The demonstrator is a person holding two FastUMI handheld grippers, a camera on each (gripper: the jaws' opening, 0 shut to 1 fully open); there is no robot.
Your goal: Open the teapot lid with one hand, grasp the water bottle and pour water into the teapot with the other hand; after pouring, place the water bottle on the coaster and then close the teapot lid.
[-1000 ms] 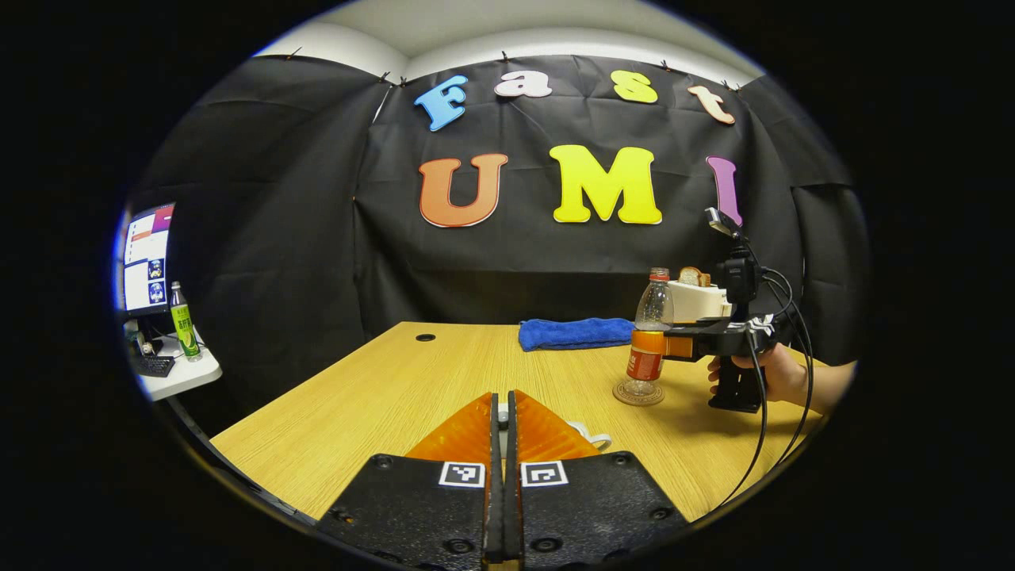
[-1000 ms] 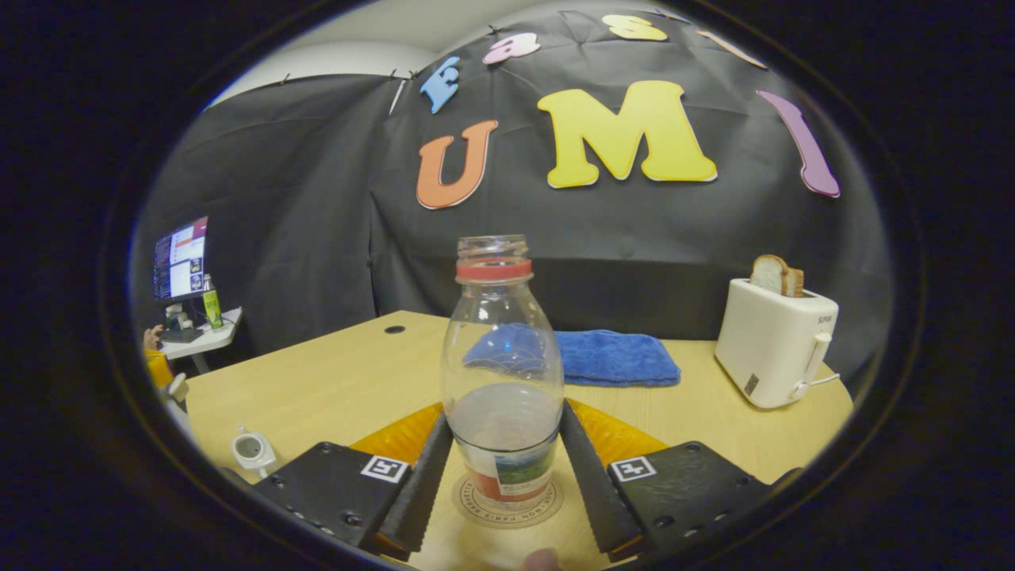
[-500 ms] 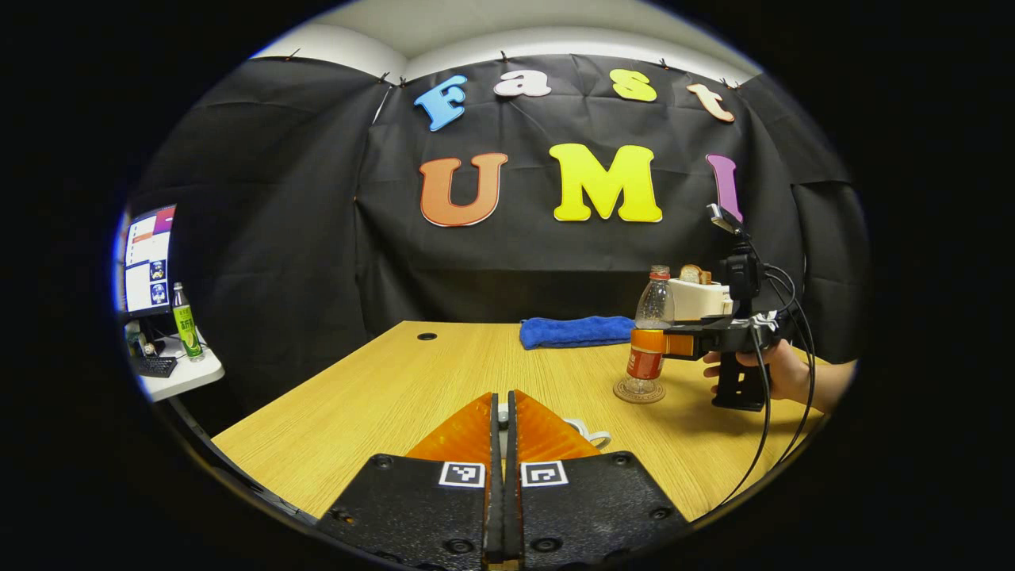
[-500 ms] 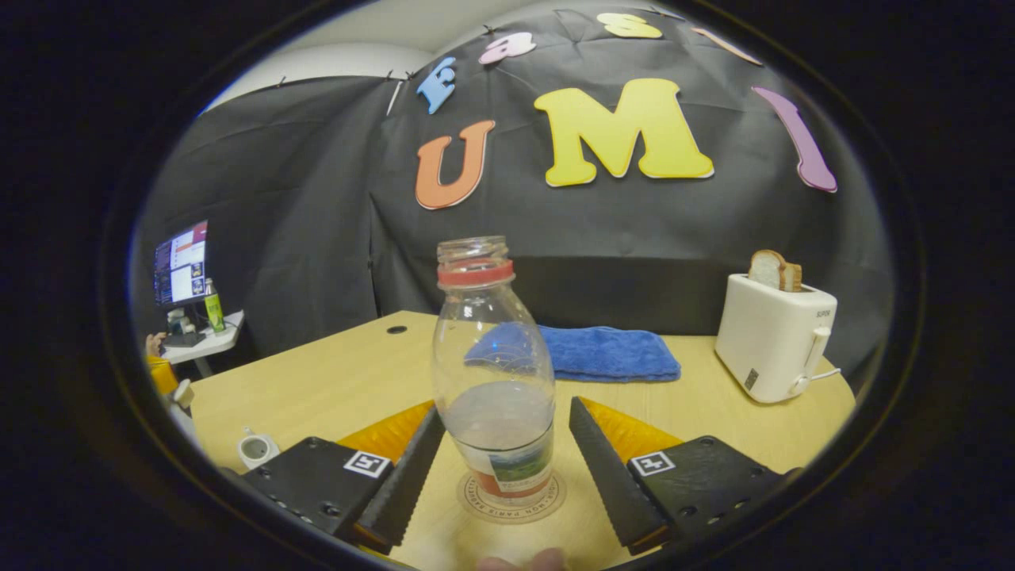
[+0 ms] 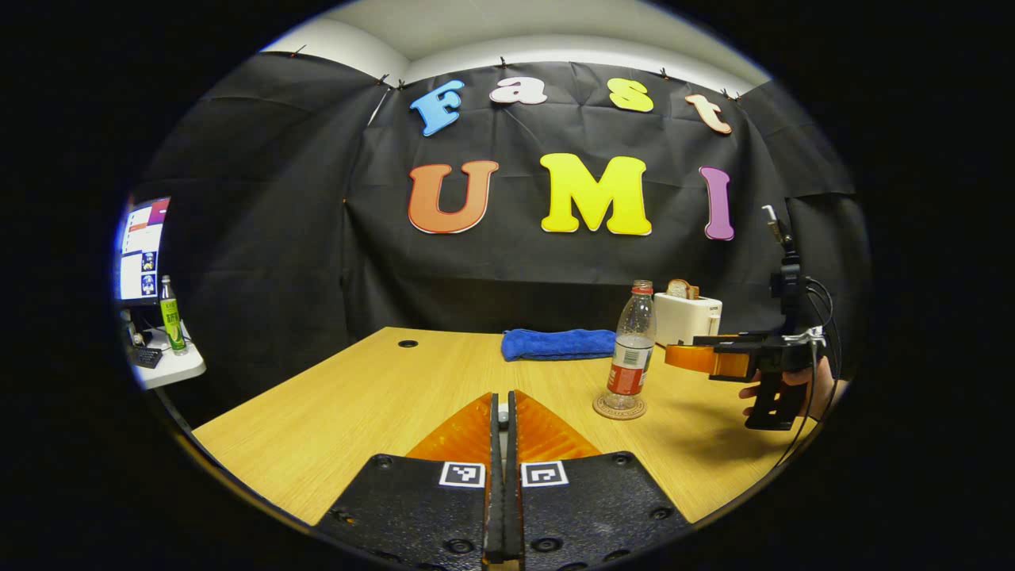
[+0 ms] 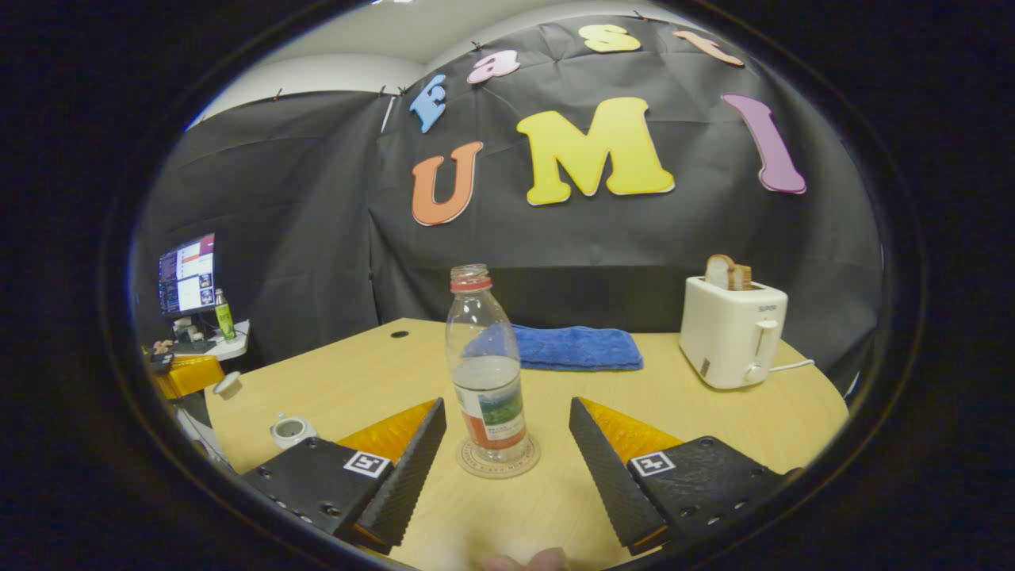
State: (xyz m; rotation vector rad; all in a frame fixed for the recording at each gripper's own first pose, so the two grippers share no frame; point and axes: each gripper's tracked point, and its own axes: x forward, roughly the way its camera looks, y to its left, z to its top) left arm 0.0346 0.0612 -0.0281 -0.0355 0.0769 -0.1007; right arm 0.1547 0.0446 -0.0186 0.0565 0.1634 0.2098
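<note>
A clear water bottle [image 6: 485, 373] with a red label and no cap stands upright on the round coaster [image 6: 498, 458]. My right gripper [image 6: 505, 408] is open, its fingers drawn back to either side of the bottle and touching nothing. The left gripper view has the bottle [image 5: 630, 349] on the coaster [image 5: 619, 408], with the right gripper [image 5: 686, 357] to its right in a hand [image 5: 793, 388]. My left gripper [image 5: 501, 400] is shut on the teapot lid's small knob. The right gripper view shows that lid [image 6: 227, 384] held above the small white lidless teapot [image 6: 291, 431].
A folded blue towel [image 6: 575, 349] lies at the back of the wooden table [image 5: 357, 396]. A white toaster [image 6: 733, 329] with bread stands at the back right. Beyond the table's left edge, a side table [image 5: 162, 369] carries a monitor and a green bottle.
My right gripper opened, let go of the bottle on the coaster and drew back from it. The left gripper stayed shut and shifted a little; the teapot handle left its view.
</note>
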